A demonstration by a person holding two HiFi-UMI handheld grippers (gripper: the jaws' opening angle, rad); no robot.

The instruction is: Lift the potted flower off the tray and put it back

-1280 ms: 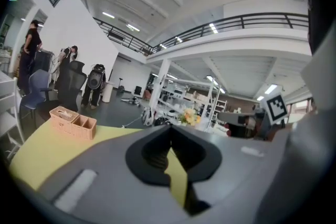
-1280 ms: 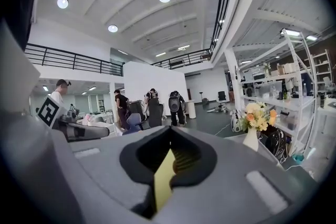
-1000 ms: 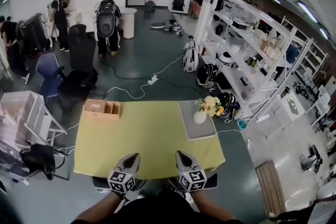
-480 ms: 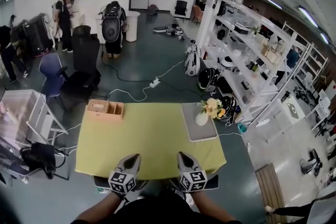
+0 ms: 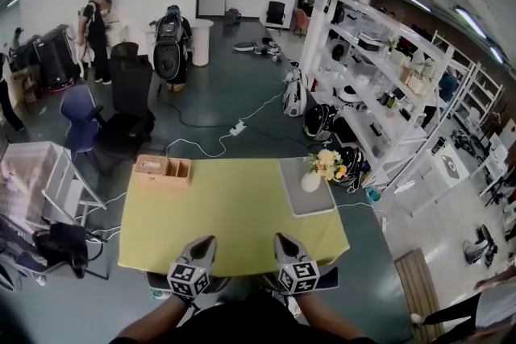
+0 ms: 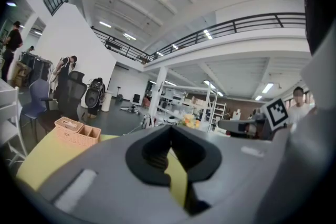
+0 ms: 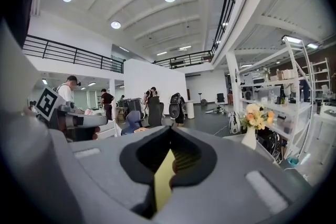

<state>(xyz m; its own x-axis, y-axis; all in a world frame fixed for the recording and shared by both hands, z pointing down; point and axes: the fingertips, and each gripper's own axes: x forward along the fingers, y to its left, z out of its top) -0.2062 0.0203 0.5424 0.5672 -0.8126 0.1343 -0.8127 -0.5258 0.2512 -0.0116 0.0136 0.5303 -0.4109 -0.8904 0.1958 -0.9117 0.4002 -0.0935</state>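
The potted flower (image 5: 316, 171), yellow and white blooms in a white vase, stands on the grey tray (image 5: 305, 188) at the far right of the yellow table (image 5: 226, 205). The right gripper view shows the same flower (image 7: 253, 123) ahead to the right. My left gripper (image 5: 205, 241) and right gripper (image 5: 280, 238) sit side by side at the table's near edge, well short of the tray. Both are shut with nothing between their jaws. In the left gripper view the flower (image 6: 190, 121) peeks over the jaw tips.
A tan wooden box (image 5: 162, 169) with compartments sits at the table's far left corner. White shelving (image 5: 379, 76) runs along the right. Office chairs (image 5: 121, 113), cables on the floor and people (image 5: 97, 20) stand beyond the table.
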